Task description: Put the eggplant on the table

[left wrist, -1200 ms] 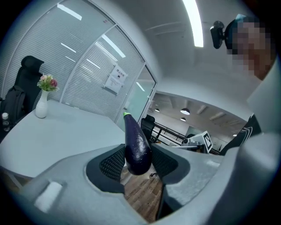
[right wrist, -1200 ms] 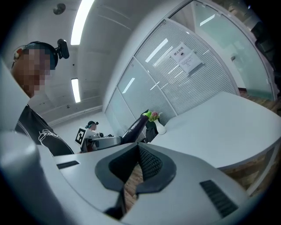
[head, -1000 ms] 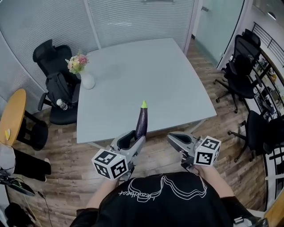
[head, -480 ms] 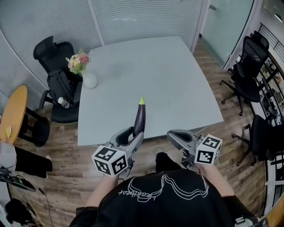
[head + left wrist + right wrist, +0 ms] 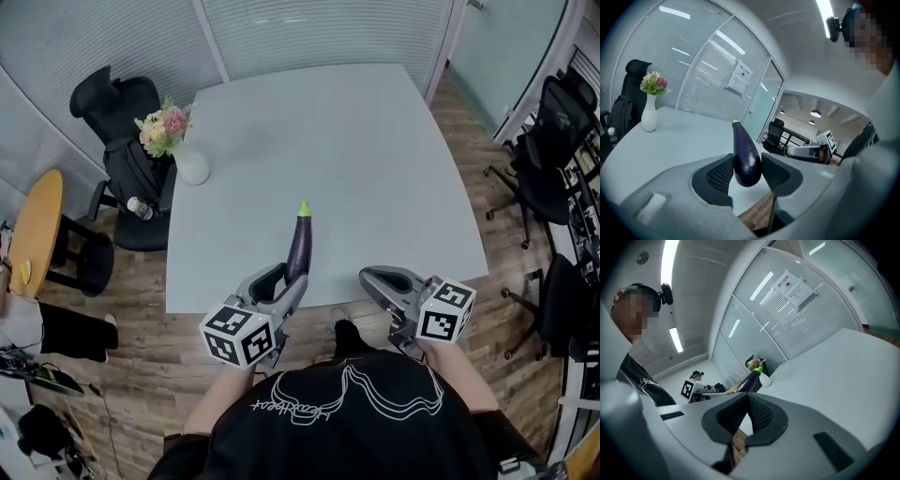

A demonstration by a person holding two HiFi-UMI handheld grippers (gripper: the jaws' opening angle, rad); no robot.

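Clamping the blunt end of the glossy dark-purple eggplant (image 5: 746,157), the left gripper (image 5: 284,284) held it in the air at the near edge of the pale grey table (image 5: 375,159). Its long axis ran away from the person, with the green stem tip leading and raised, so the tabletop lay ahead and below. The right gripper (image 5: 382,279) hung beside it, its jaws together on nothing. A white paper notice (image 5: 740,77) on the glass wall was too small to read.

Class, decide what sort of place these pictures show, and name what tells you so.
Probably an office meeting room: a large pale table, black swivel chairs at its sides, and striped glass partition walls behind it.
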